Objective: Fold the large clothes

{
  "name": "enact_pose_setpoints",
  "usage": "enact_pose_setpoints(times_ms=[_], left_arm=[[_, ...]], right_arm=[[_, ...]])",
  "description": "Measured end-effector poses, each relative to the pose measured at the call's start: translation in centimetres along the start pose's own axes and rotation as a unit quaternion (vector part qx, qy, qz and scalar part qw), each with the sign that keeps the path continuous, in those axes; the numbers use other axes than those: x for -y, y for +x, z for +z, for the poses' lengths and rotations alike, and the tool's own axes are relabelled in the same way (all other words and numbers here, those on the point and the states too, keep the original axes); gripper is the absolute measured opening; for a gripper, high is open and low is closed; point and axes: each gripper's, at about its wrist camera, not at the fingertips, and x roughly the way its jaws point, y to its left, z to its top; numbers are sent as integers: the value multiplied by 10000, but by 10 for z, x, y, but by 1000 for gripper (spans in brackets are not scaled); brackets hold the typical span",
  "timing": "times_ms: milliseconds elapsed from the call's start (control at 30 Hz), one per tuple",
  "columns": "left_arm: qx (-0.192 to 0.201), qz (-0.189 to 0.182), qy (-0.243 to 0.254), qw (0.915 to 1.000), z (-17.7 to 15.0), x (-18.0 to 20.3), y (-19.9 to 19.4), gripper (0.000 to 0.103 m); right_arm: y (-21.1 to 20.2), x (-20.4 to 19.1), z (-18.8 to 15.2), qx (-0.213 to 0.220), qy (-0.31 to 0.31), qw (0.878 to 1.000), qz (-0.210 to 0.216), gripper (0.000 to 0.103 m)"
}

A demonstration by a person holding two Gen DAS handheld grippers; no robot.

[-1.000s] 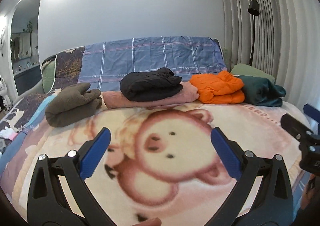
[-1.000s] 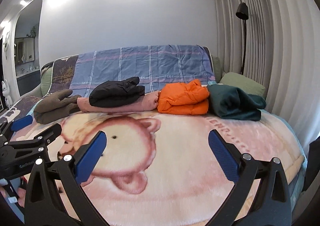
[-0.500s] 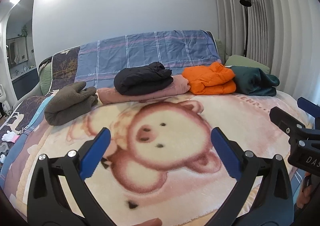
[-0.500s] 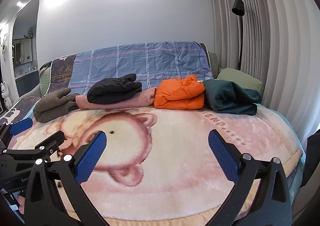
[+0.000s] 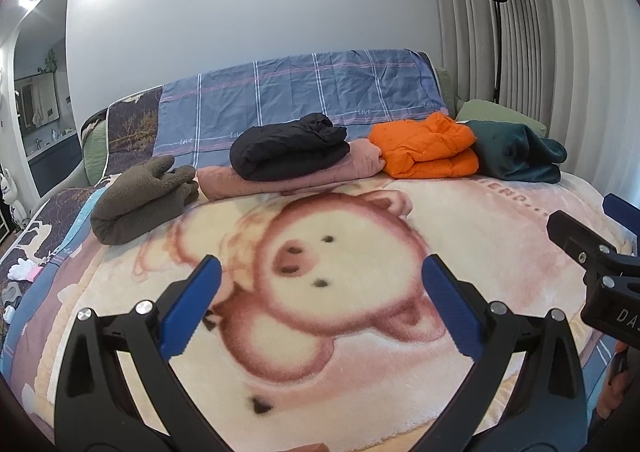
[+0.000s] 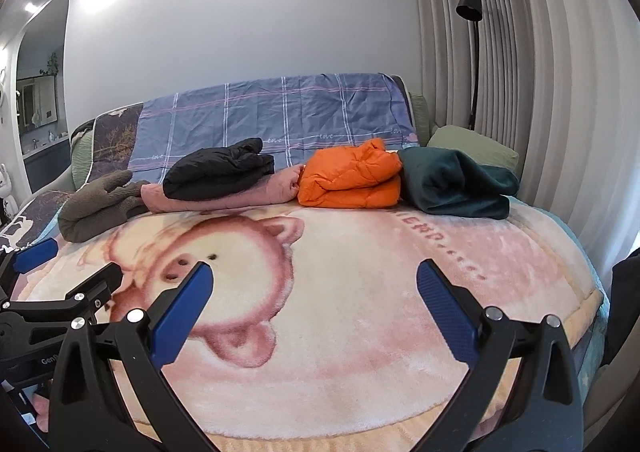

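far-left doorway [image 5: 44,100]: arched opening, room beyond dim, contents hard to make out
white bits [image 5: 24,272]: small, at left bed edge, too small to tell what they are
brown fleece [image 5: 140,204]: folded, far left of the clothes row, on the bed
pink garment [image 5: 288,176]: folded flat, right of brown fleece, mostly hidden under black jacket
black jacket [image 5: 288,146]: folded, lying on top of pink garment
plaid cover [image 5: 300,92]: blue, draped over headboard behind the row; small script on it, barely legible
orange jacket [image 5: 428,148]: folded puffer, touching right end of pink garment
green garment [image 5: 516,152]: dark teal, folded, touching orange jacket, far right of the row
green pillow [image 6: 472,144]: behind green garment, partly hidden
floor lamp [image 6: 472,52]: black, far right against the curtain, base hidden
pig blanket [image 5: 340,252]: covers the bed, bare in the near part; lettering at right cut off by the fold
left gripper [image 5: 320,304]: near, over the blanket, jaws released wide, holding nothing; its side also seen at left edge of right wrist view
right gripper [image 6: 312,302]: near, over the blanket, jaws released wide, nothing between them; label on its body cut off in left wrist view
person: only a bit of hand at frame edges, mostly hidden behind the grippers
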Motion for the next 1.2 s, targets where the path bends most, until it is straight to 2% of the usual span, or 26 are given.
enact_pose_setpoints(times_ms=[267, 1200], left_arm=[[-130, -84, -73, 9999, -3, -2, 7, 101], [-114, -100, -26, 9999, -7, -2, 11, 101]], right_arm=[[5, -2, 0, -64, -33, 10000, 8, 102], [8, -1, -2, -72, -39, 9998, -155, 102]])
